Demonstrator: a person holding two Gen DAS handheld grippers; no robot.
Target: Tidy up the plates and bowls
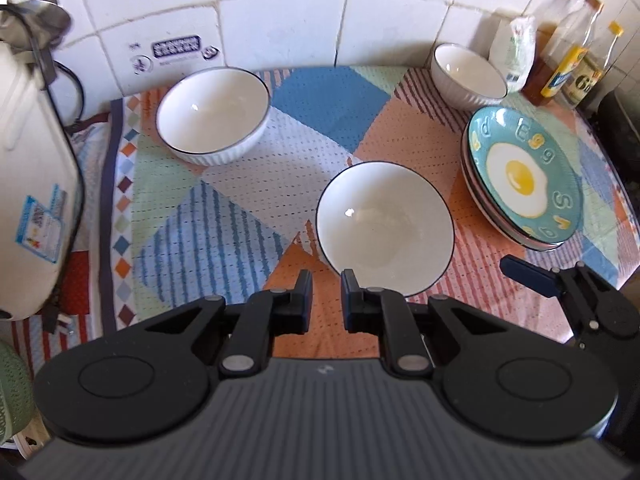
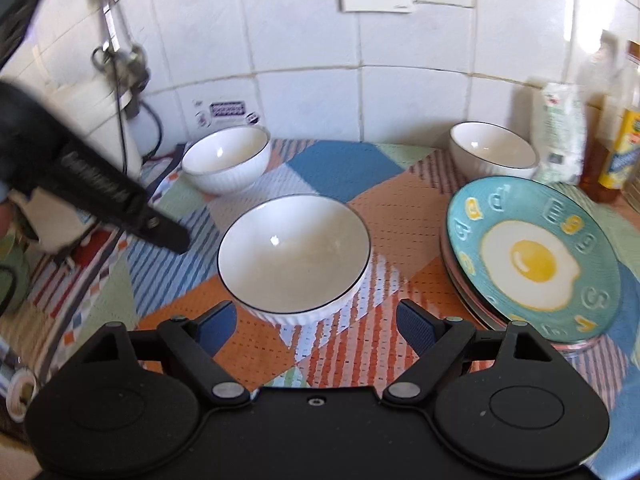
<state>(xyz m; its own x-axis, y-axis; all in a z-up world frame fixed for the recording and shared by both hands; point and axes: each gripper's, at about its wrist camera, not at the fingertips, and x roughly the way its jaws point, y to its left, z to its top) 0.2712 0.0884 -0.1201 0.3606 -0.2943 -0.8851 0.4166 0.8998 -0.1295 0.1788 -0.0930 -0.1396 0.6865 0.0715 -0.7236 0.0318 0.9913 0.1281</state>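
While your white bowl (image 2: 294, 254) with its dark rim sits mid-table (image 2: 400, 208), egg-print plates (image 2: 532, 258) stacked right, your left gripper (image 1: 326, 286) fingers nearly together and empty, your right gripper (image 2: 316, 320) fingers wide apart, holding nothing.

Bottles (image 2: 624, 140) blurred, cut by right edge; plates under egg plate (image 2: 532, 256) mostly hidden.

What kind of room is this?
Most likely a home kitchen: white wall tiles, bowls and egg-patterned plates on a counter mat, with oil bottles in the corner.
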